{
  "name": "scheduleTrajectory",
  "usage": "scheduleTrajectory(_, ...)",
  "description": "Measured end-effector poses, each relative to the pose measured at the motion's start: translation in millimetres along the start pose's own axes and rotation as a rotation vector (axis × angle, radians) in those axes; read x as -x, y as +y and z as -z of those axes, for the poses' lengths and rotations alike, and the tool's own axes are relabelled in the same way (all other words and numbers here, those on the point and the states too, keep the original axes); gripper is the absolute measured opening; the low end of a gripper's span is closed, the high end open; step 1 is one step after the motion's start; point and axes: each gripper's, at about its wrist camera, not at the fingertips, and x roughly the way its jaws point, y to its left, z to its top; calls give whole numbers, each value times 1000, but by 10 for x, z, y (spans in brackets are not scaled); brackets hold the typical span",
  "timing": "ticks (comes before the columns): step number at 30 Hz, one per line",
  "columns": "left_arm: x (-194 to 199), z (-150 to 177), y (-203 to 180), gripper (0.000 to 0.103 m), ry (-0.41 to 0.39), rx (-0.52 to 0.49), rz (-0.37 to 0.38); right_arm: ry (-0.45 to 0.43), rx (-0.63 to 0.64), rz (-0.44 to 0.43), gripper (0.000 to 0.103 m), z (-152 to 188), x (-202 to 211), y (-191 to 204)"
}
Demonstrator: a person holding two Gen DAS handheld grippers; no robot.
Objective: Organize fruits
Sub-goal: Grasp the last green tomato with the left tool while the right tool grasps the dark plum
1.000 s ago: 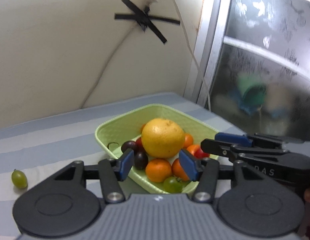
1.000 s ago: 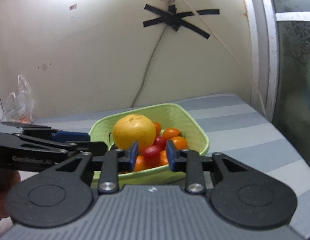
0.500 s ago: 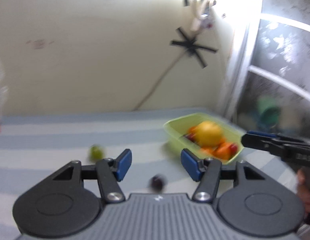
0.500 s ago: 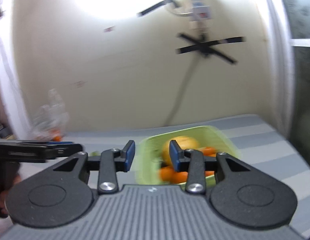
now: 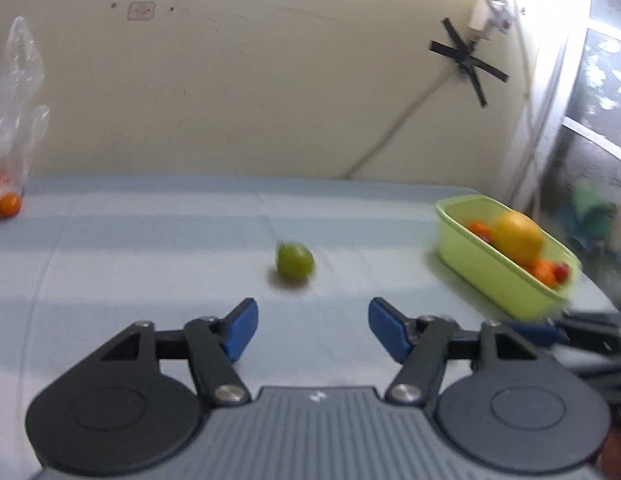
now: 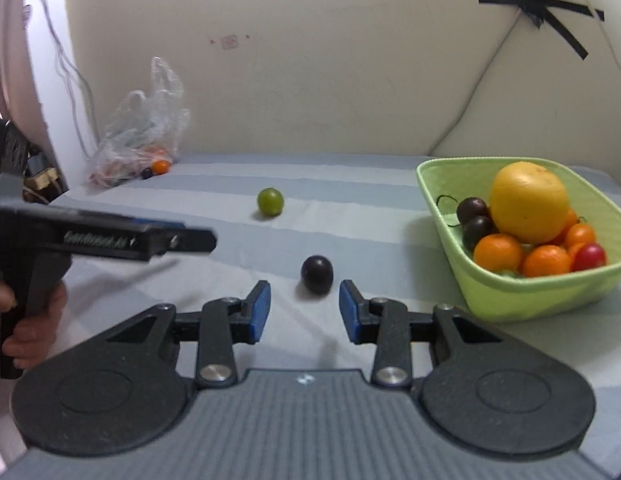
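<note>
Your right gripper [image 6: 303, 312] is opening, empty, with the dark plum [image 6: 317, 274] on the tabletop [image 6: 370, 220] just ahead of its fingertips. Your left gripper [image 5: 310, 330], also opening and empty, faces the green grape [image 5: 294, 261], a little farther ahead.

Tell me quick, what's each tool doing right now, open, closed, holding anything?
Left tool: jaws opening, empty; green fruit lies ahead of it.
Right tool: jaws opening, empty; dark fruit just ahead, untouched.
</note>
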Motion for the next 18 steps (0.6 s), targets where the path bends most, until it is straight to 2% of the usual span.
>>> scheduleTrajectory(2, -189, -103, 47, 65, -13, -18, -21, 6, -6, 23, 47, -54, -133, 5)
scheduleTrajectory(6, -442, -191, 25, 64, -10, -54, -20, 15, 4, 52, 47, -104, -316, 15)
scheduleTrajectory(8, -523, -175, 0, 57, 6, -58, -17, 26, 18, 65, 47, -93, -380, 20)
scheduleTrajectory(10, -566, -118, -12, 36, 31, -49, 0, 41, 16, 71, 47, -83, -426, 8)
scheduleTrajectory(11, -561, -102, -22, 30, 30, -52, -19, 49, 17, 71, 45, -75, -442, 8)
scheduleTrajectory(12, -529, -98, -18, 30, 28, -49, -18, 42, 29, 74, 33, -63, -437, 17)
scheduleTrajectory(13, -493, -88, -13, 30, 35, -36, -6, 41, 50, 83, 27, -56, -430, 35)
scheduleTrajectory(15, -362, -36, -47, 30, 33, -20, 18, 37, 71, 65, 25, -62, -405, 71)
scheduleTrajectory(18, -81, 125, -221, 31, 16, -53, 59, 19, 79, 54, 25, -34, -288, 97)
